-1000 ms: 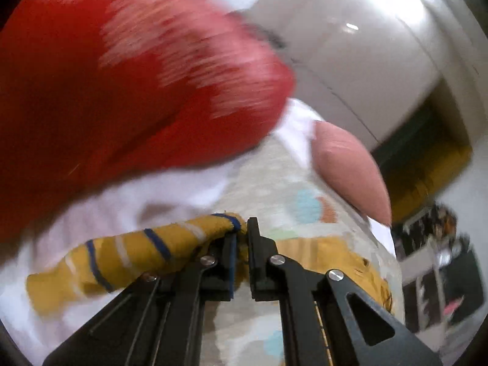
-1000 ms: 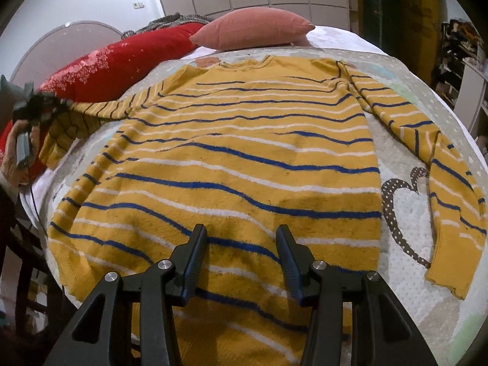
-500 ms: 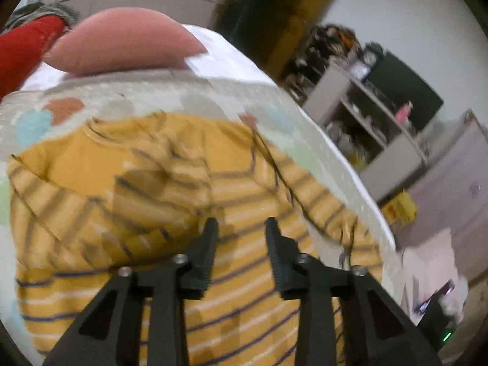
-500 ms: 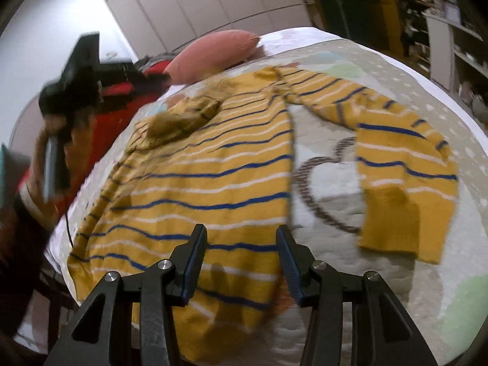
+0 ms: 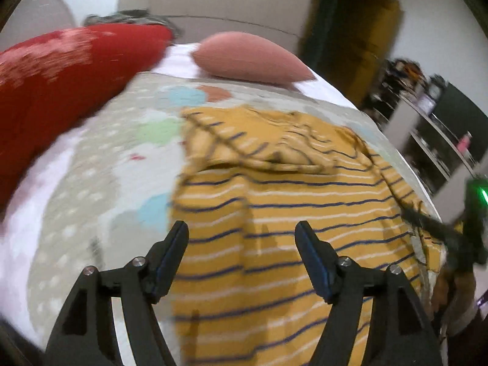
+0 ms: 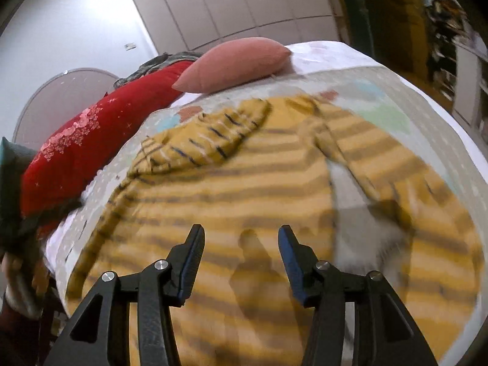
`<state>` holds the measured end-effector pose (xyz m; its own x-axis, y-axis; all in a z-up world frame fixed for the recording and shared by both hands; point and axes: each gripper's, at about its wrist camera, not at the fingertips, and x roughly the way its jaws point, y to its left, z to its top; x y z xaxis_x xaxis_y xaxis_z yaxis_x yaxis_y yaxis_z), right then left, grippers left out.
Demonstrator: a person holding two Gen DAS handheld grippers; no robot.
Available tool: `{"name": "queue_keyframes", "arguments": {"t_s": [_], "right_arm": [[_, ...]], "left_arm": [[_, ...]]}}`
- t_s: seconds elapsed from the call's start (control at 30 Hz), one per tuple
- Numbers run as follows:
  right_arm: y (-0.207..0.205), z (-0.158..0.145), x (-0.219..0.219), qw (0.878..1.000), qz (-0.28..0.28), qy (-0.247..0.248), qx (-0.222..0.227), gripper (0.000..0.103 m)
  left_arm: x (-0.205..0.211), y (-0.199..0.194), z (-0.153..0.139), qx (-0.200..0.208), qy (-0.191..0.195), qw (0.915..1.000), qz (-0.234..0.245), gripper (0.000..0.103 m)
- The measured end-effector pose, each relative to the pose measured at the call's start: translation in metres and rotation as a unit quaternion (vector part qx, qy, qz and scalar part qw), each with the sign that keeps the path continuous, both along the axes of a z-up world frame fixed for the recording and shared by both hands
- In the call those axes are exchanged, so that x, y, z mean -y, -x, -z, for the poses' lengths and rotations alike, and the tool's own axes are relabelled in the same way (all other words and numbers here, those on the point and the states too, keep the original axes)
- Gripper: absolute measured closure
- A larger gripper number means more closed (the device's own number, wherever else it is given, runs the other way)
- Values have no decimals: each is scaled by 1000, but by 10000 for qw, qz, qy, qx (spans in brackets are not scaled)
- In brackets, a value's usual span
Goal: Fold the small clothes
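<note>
- The yellow striped sweater (image 5: 289, 228) lies spread on the bed (image 5: 100, 183), over a quilt with pale dots and coloured patches, its hem toward the cameras and its neckline toward the pillows.
- Done so far, judging from how it lies: one sleeve (image 6: 210, 134) is laid across the upper chest, bunched rather than flat, and it rests loose with nothing holding it.
- The other sleeve (image 6: 396, 183) runs out along the right side of the body in the right wrist view, unfolded; a strip of quilt shows between it and the body.
- Left to do, as I judge it: bring that second sleeve in, smooth the first, then fold the body up from the hem. The task looks less than half done.
- The left gripper (image 5: 241, 244) hovers over the lower body of the sweater, its jaws opening wide with nothing between them.
- The right gripper (image 6: 241, 250) hangs above the hem area, its jaws opening slightly at a middling gap, also empty; motion blur hides fine detail of the cloth below.
- A red bolster (image 5: 61, 76) and a pink pillow (image 5: 250, 58) sit at the head of the bed, apart from the sweater.
- Containers: none is visible on the bed. Shelves (image 5: 436, 140) at the far right hold dark items too blurred to name.
</note>
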<state>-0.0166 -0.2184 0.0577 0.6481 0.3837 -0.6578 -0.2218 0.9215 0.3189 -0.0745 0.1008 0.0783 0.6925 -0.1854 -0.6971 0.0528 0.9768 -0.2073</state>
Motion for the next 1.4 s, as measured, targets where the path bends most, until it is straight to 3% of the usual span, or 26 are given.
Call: {"name": "queue_keyframes", "arguments": {"t_s": [0.2,0.33,0.43,0.5,0.53,0.57,0.7,0.8,0.9,0.97,1.07,1.1,1.23,1.4], "right_arm": [[-104,2,-33,9994,46,143,-317,48],[-172,9,-50,9959,441,685,-390,48],[-216,23,-48,9935,732,493,-720,49],[-237,32,-49,9928,716,2,-955,74],[-245,34,-52,9920,670,-132,-1065,95],[-251,36,-54,9905,630,-244,-1195,95],[-228,1,-45,9912,672,-817,-799,96],[-184,-35,-17,9899,844,-1079,-354,96],[-150,-41,4,9902,1343,-331,-201,94],[-140,-33,9,9867,1561,346,-293,82],[-125,-30,5,9860,1507,608,-375,81],[-120,-35,-6,9883,1347,653,-291,80],[-121,-52,-81,9964,117,834,-56,55],[-134,-35,-182,9893,-1119,888,-286,53]], "left_arm": [[-31,45,15,105,392,9979,-500,26],[-49,67,28,52,605,9958,-687,26],[-61,77,37,-97,779,9939,-771,26],[-66,80,43,-202,772,9934,-820,26],[-68,81,45,-222,755,9934,-839,26],[-70,82,46,-226,744,9932,-869,25],[-76,88,47,-115,887,9913,-966,26],[-76,91,44,31,965,9907,-963,26],[-72,91,43,88,1022,9906,-904,26],[-69,92,42,85,1082,9904,-857,26],[-64,98,37,168,1027,9913,-805,26],[-64,99,36,183,998,9916,-805,25],[-64,105,32,237,952,9918,-824,25],[-70,115,31,317,837,9918,-910,23]]}}
